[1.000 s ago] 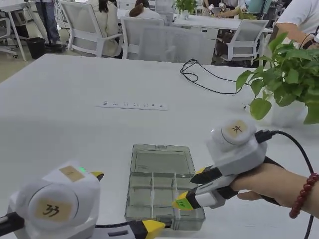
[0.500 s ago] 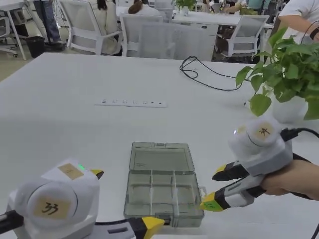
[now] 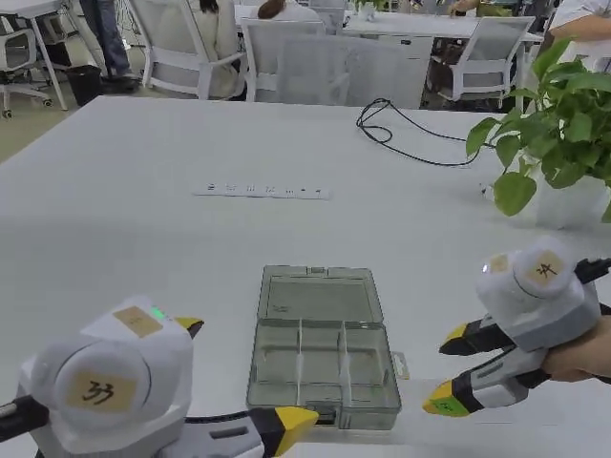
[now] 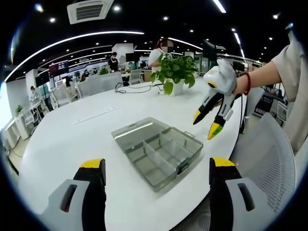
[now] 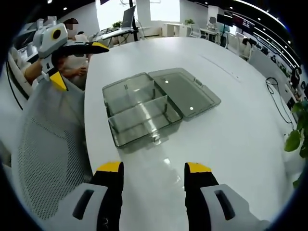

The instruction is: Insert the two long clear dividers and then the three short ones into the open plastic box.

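Box: open on the white table, close to the near edge and straight in front of the person. It sits between the two grippers, so either one can reach into it.
Lid: swung right back and lying flat on the far side, joined to the base along its back edge. That leaves the base open from above, with nothing in the way of a tool coming down.
Dividers: clear partitions stand upright inside the base and split it into compartments, some running one way and some across. They're see-through, so I can't count them for certain.
Left gripper: low at the near left of the box, jaws wide apart with nothing between them. It is held off to the side and isn't touching the box.
Right gripper: to the right of the box and clear of its wall, jaws apart and empty, tips aimed toward it.
Why they hang back: my guess is that the pieces are seated, and both tools are held out of the way so the person can look the grid over.
Round about: a power strip, a black cable and a potted plant sit well away on the far side, which leaves room around the box.
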